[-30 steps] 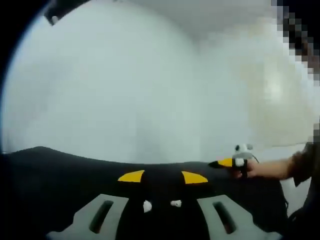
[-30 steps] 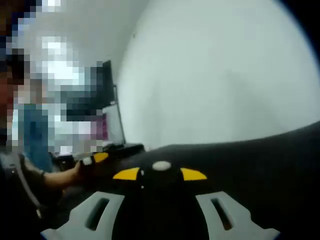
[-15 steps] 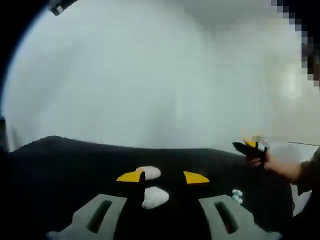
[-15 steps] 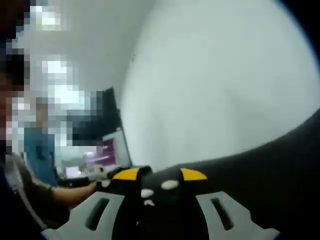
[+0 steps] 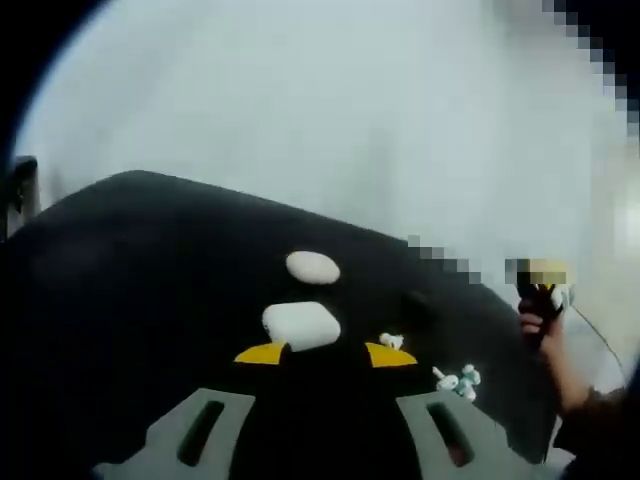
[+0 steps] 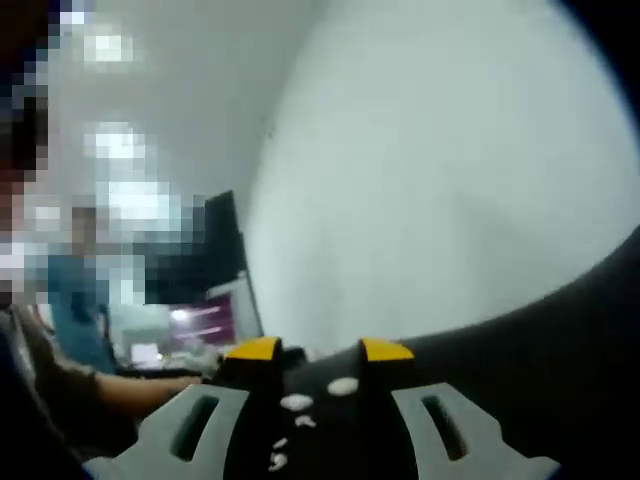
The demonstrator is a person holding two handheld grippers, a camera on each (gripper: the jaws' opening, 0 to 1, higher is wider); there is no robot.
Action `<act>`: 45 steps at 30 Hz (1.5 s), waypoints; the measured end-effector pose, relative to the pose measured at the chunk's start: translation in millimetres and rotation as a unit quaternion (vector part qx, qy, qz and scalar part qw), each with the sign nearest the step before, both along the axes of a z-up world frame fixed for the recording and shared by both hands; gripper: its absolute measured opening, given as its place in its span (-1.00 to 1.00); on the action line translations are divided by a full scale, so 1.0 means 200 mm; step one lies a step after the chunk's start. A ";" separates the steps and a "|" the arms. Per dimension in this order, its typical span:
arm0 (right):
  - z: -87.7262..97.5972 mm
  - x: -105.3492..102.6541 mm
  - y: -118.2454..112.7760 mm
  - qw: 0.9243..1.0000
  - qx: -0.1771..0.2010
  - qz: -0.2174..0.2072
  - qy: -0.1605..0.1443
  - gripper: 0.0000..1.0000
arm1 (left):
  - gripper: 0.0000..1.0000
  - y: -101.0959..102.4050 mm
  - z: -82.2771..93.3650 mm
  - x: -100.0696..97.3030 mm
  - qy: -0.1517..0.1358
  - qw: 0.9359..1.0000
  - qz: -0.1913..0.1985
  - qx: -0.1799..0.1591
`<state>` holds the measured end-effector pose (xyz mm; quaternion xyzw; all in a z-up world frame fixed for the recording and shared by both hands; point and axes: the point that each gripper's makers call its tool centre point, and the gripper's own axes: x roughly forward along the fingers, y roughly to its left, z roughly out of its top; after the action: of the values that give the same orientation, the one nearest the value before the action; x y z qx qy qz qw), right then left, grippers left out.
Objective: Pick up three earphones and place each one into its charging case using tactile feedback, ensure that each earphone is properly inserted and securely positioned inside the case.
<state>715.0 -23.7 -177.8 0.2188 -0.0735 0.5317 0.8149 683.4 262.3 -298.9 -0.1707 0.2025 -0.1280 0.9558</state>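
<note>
On the black table (image 5: 140, 300) lie two white charging cases: an oval case (image 5: 312, 266) farther off and a rounded one (image 5: 300, 325) just beyond my left gripper (image 5: 326, 355). A single white earphone (image 5: 391, 341) lies near its right yellow tip, and a small cluster of earphones (image 5: 458, 380) lies farther right. The left jaws are open and hold nothing. A hand holds the right gripper (image 5: 543, 285) over the table's right edge. In the right gripper view, my right gripper (image 6: 318, 350) is open over blurred white cases (image 6: 342, 385) and small white pieces (image 6: 275, 460).
A pale wall stands behind the table in both views. A person's arm (image 6: 130, 385) reaches in from the left of the right gripper view, with a lit monitor (image 6: 215, 312) behind it. The table's right edge (image 5: 535, 400) falls away near the hand.
The left gripper view has tipped down toward the table, so both cases and the earphones now lie ahead of the jaws. The right gripper view has hardly shifted.
</note>
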 end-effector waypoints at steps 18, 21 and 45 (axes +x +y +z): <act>-0.01 0.01 0.01 1.000 -0.015 0.000 0.000 -0.38 | -0.48 -0.06 -0.09 0.03 0.032 0.999 -0.008 0.007; -0.02 0.02 0.01 1.000 -0.014 0.000 0.003 -0.38 | -0.40 -0.02 -0.09 0.06 0.017 0.999 0.015 0.043; -0.03 0.03 0.00 1.000 -0.018 -0.007 0.007 -0.38 | -0.12 0.09 -0.09 0.30 0.021 0.997 0.060 0.050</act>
<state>720.9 -23.3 -183.8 0.2073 -0.0601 0.5260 0.8226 744.2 279.5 -316.0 -0.1374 0.2178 -0.0562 0.9646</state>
